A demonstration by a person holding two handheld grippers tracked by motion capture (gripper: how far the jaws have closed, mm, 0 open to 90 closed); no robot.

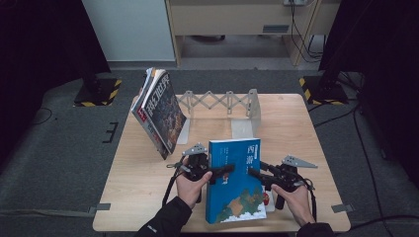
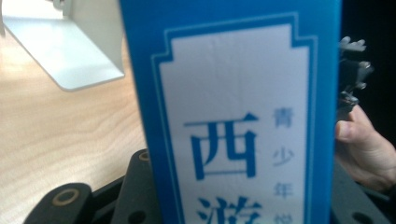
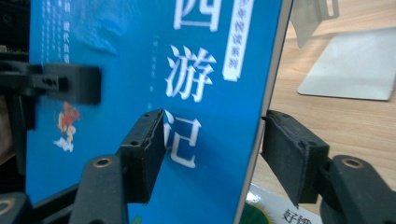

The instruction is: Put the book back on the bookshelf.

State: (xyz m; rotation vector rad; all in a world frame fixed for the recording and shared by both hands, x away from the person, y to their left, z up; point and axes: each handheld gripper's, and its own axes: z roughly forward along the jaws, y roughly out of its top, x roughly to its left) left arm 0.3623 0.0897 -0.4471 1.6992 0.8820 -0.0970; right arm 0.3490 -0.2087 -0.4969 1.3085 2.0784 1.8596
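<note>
I have the blue book [image 1: 234, 180] standing upright near the front edge of the table [image 1: 291, 128], held between both tools. My left tool [image 1: 221, 172] comes in from the book's left side; in the left gripper view the book [image 2: 233, 112] sits deep between its jaws, and they appear to bear on it, though the pads themselves lie below that frame. My right tool [image 1: 256, 174] reaches in from the right. In the right gripper view one pad [image 3: 144, 154] lies against the cover [image 3: 140, 70], while the other pad [image 3: 292, 154] stands just clear of the page edge, so I judge this tool partly open and not clamping.

A second book [image 3: 275, 210] lies flat under the upright one. The extending rack [image 1: 222, 103] stands along the far edge, with a leaning stack of magazines [image 1: 159, 111] at its left end.

Risks from here, as I judge them:
- With only one firm grip, the book may pivot or topple forward off the front edge.
- Its foot rests on a glossy cover and may slide.
- Carrying it to the rack, a wide swing could strike the magazines, which lean steeply and may collapse.
</note>
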